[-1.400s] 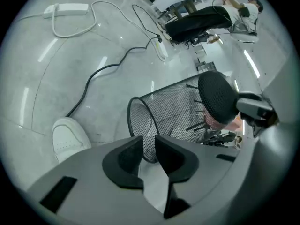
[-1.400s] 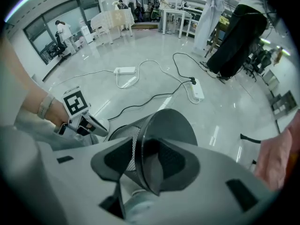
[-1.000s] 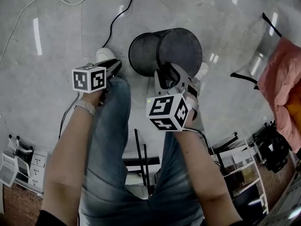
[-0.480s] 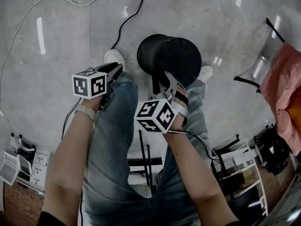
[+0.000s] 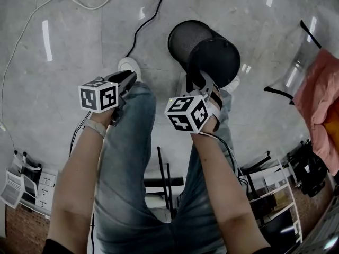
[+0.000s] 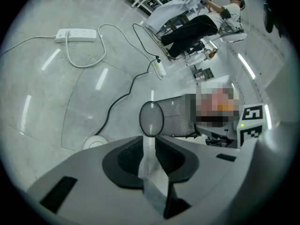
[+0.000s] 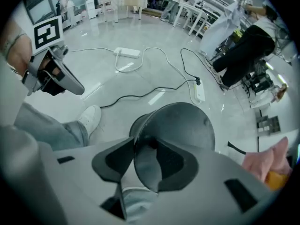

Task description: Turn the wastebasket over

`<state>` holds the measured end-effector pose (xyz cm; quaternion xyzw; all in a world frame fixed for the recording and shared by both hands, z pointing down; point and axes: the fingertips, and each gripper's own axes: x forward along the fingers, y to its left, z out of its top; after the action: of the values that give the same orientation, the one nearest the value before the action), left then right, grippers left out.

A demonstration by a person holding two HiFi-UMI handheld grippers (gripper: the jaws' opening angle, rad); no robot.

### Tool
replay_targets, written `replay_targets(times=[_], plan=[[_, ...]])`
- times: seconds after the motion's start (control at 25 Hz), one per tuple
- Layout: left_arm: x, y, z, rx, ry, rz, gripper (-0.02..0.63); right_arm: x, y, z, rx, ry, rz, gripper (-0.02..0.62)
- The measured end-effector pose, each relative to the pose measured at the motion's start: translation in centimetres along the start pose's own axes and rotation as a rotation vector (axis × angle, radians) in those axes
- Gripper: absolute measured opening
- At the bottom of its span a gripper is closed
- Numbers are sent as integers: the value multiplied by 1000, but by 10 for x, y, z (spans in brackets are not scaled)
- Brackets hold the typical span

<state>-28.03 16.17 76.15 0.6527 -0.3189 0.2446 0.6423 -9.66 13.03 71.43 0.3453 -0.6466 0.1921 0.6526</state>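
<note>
The black mesh wastebasket (image 5: 218, 57) hangs off the floor, tilted, with its dark, wider round end toward me and its smaller end (image 6: 151, 118) pointing away. My right gripper (image 5: 201, 81) is shut on the rim of that wider end (image 7: 183, 121). Its jaws have just been closing, with the rim between them. In its own view the right gripper (image 7: 145, 156) has one jaw on each side of the wall. My left gripper (image 5: 128, 78) is to the left over my knee, apart from the basket. Nothing is in the narrow gap of the left gripper (image 6: 149, 144).
My legs in jeans (image 5: 127, 157) and a white shoe (image 5: 129, 65) are below the grippers. A power strip (image 6: 76, 33) and a black cable (image 5: 145, 20) lie on the grey floor. A pink cloth (image 5: 323, 99) is at the right, shelving (image 5: 270, 194) at the lower right.
The right gripper has carried the wastebasket right and farther away in the head view, and the basket has tipped. The left gripper has hardly moved.
</note>
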Motion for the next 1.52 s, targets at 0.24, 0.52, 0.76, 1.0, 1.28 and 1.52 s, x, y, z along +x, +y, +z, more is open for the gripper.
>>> replay_targets(times=[0.24,0.52,0.76,1.0,1.28,1.52], plan=[[6,-6,4,4,-1,1,86,15,-40,7,-1,-34,-50,120],[17,-24,7,9,-3,-1,86,15,-39,5,-7,-55,-28,120],[10,-54,26,48,-49,-2,86,-1,-49,14,14,-135,61,120],[-17,-139,73,168,-169,-43,86,-59,-109,32,272,-349,208,67],[-59,-289,119,374,-308,-114,50,-170,-197,11,421,-555,369,11],[-101,-432,147,455,-478,-156,20,-280,-271,-18,447,-726,453,10]])
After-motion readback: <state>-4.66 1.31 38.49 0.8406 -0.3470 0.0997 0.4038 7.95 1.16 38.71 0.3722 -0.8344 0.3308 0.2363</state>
